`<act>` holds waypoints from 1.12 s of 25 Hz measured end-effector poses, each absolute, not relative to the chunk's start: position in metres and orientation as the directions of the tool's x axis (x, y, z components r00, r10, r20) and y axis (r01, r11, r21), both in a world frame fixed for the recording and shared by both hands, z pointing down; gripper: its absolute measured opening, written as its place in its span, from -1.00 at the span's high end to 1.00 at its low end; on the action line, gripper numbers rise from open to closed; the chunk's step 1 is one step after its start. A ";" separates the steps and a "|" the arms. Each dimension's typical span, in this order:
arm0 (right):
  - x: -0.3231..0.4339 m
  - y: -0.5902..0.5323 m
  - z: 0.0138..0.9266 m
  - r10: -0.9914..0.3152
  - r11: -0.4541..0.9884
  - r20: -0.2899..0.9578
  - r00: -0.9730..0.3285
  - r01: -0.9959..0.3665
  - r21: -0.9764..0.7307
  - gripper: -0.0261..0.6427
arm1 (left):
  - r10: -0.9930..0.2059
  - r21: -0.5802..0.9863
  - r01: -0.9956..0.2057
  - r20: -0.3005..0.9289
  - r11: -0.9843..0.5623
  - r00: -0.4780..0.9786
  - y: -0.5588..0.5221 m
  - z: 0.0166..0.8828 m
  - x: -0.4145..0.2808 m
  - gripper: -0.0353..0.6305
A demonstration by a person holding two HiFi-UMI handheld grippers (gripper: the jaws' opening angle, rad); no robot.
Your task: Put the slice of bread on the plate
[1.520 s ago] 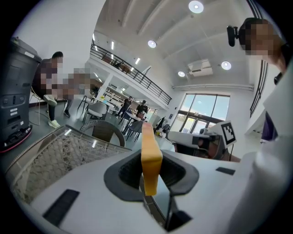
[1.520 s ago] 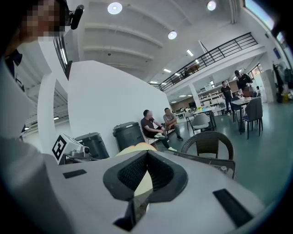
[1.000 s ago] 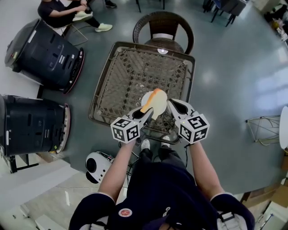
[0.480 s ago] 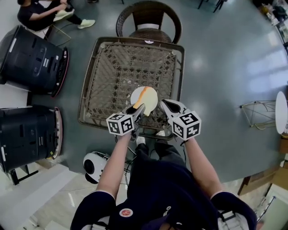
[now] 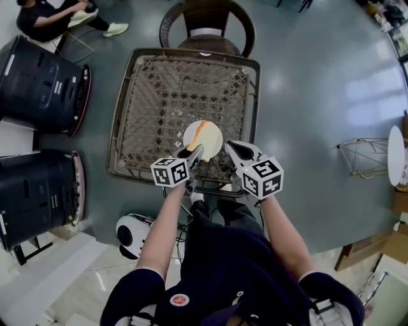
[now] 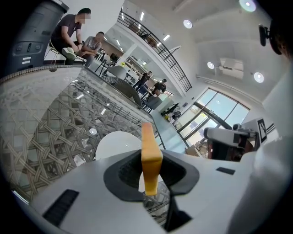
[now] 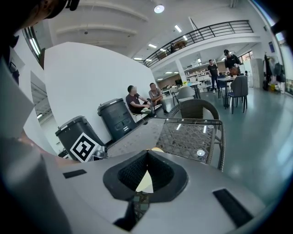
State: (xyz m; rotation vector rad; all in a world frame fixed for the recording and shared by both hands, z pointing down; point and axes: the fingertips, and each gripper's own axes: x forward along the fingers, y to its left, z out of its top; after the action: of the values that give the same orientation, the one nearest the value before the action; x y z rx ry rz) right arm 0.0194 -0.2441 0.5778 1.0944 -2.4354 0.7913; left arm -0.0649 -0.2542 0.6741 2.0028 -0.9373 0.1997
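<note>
Came down closer to the bench [image 5: 166, 95] than a second before with both claws, and rolled the left claw [image 5: 193, 153] slightly. Kept the slice of bread [image 5: 200, 132] pinched edge-on in that claw, orange crust uppermost, low over the white plate [image 5: 213, 142] near the bench's front edge; could not tell whether it touched the plate. Kept the right claw [image 5: 230, 148] pressed together on nothing, just beside the plate's right rim. Worked over a square bench of woven wicker under glass, on a glossy grey floor, with a wicker chair [image 5: 207, 22] at the far side, two black bins [image 5: 38, 76] to the left, a seated person [image 5: 44, 13] beyond them and a wire stand [image 5: 364, 158] to the right. Saw only from the left gripper view the bread's thickness between the pads [image 6: 123, 171], a railed upper gallery and tall windows. Saw only from the right gripper view the tips meeting, two seated people by the bins, and others standing far off.
</note>
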 end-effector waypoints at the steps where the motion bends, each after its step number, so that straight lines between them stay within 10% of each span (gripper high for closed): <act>1: 0.019 -0.244 0.578 -0.566 0.545 0.523 -0.638 -0.765 -0.344 0.90 | -0.537 0.658 -0.683 0.469 -0.317 0.701 -0.254 0.676 -0.065 0.62; 28: 0.011 -0.238 0.579 -0.565 0.534 0.530 -0.633 -0.770 -0.351 0.90 | -0.571 0.490 -0.842 0.634 -0.226 0.522 -0.259 0.707 -0.093 0.37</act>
State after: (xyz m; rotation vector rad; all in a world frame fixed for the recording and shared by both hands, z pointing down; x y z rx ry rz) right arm 0.0114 -0.2377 0.5794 1.1002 -2.4233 0.8080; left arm -0.0932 -0.2589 0.7067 1.9222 -1.1574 0.4074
